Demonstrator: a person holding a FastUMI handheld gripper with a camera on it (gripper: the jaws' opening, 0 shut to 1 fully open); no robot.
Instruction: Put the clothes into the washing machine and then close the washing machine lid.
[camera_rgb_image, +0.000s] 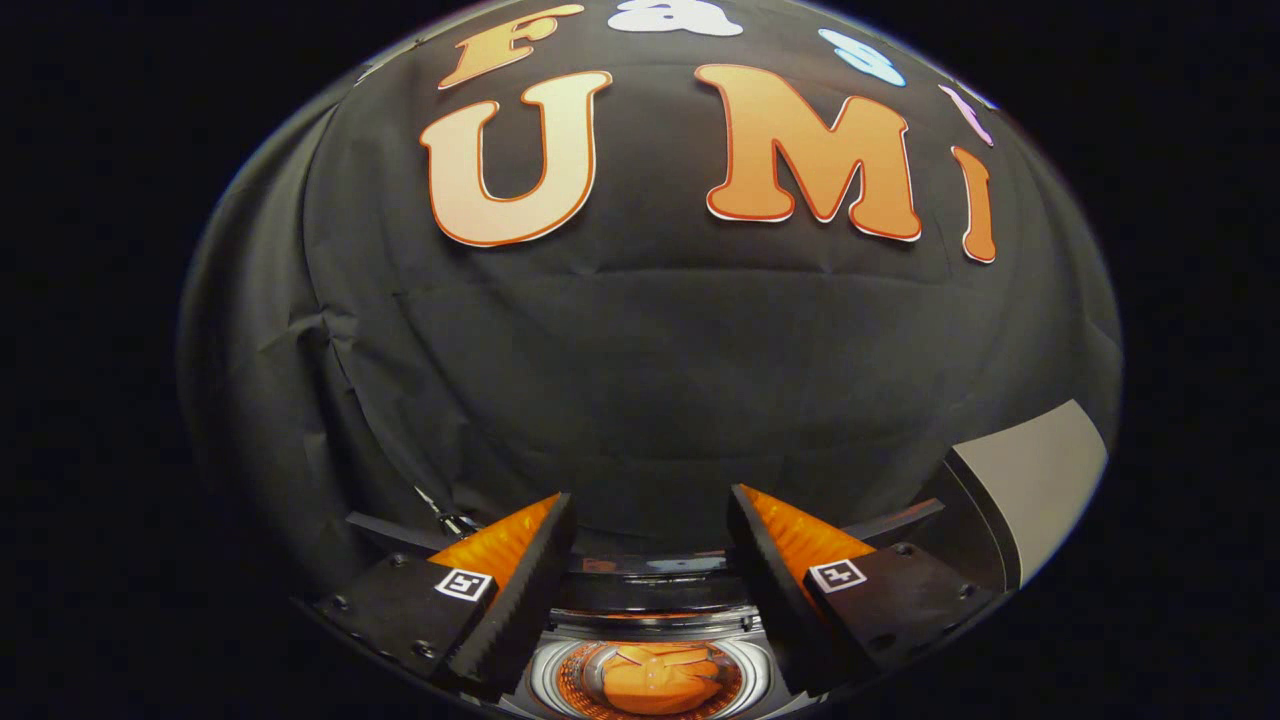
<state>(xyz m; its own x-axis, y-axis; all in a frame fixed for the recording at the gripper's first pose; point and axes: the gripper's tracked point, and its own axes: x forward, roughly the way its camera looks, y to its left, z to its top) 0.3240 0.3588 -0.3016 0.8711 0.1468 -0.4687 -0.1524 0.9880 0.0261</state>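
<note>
Gripper (650, 520): its two fingers stand spread wide apart with nothing between the pads; neither finger touches anything.
Open room: between the jaws and ahead of them there is only free air up to the creased black cloth wall (640, 360) of the booth, which closes the far side well beyond the tips.
Washing machine: the round top opening of the washer, a shiny metal drum (545, 680) with a pale ring around it, lies below the gap between the jaws, back toward the gripper's base.
Clothes: an orange folded garment (660, 682) lies inside the drum, centred under the gap, well apart from both fingers.
Rim: a dark glossy rim band (650, 590) of the machine crosses between the two fingers, on the far side of the drum.
Lid: a grey flat panel with a dark edge (1030, 480) stands tilted up outside the right-hand finger; it looks like the raised washer lid, but its hinge is hidden behind that finger.
Hidden: the near part of the drum is cut off; both fingers cover its sides.
</note>
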